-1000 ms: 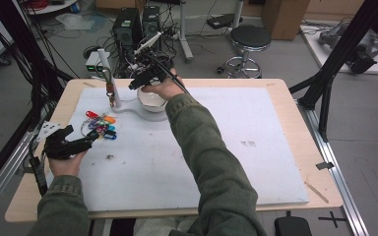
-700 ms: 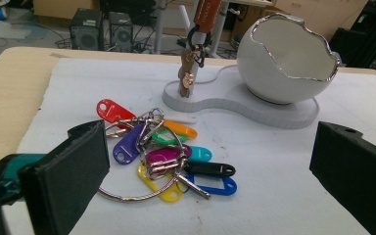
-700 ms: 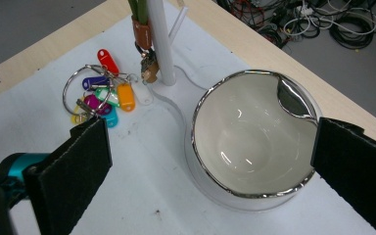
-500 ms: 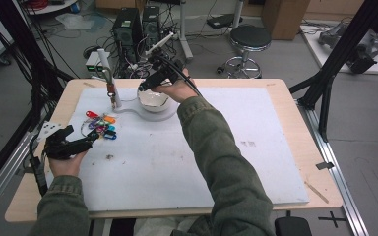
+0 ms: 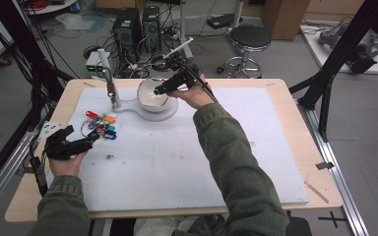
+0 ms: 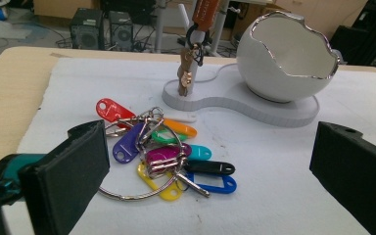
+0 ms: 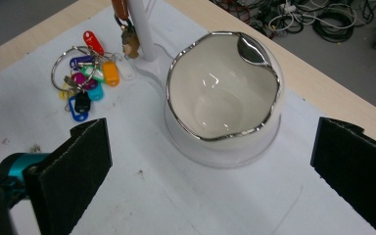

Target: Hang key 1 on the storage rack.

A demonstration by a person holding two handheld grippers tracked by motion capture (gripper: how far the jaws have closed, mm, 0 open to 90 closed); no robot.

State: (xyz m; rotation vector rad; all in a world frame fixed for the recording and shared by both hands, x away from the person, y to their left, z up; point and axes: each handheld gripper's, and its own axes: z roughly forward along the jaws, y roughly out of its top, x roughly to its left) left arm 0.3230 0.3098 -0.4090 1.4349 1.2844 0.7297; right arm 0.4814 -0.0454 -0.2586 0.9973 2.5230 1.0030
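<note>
While I am holding my right gripper (image 5: 153,92) above the white bowl (image 7: 223,98), its jaws are standing wide apart with nothing between them, one at each side of my right gripper view. That bowl, egg-shaped with a jagged silver rim, is sitting on a white stand (image 6: 254,105) at the far side of the white mat (image 5: 187,162), and its inside is looking bare and glossy. My left gripper (image 5: 94,139) is resting low on the mat near the left edge of the wooden table (image 5: 285,98), and its jaws are also spread wide, gripping nothing. Just ahead of them a bunch of keys (image 6: 164,152) is lying flat on the mat: coloured plastic tags in red, purple, orange, green, magenta, teal, black, blue and yellow, threaded on metal rings. Beyond the bunch, a thin white post (image 5: 109,81) is rising from the stand's smaller end, and a brown tag (image 6: 204,10) with a small key is hanging against it. My two grippers are sitting well apart, left by the keys, right over the bowl.
</note>
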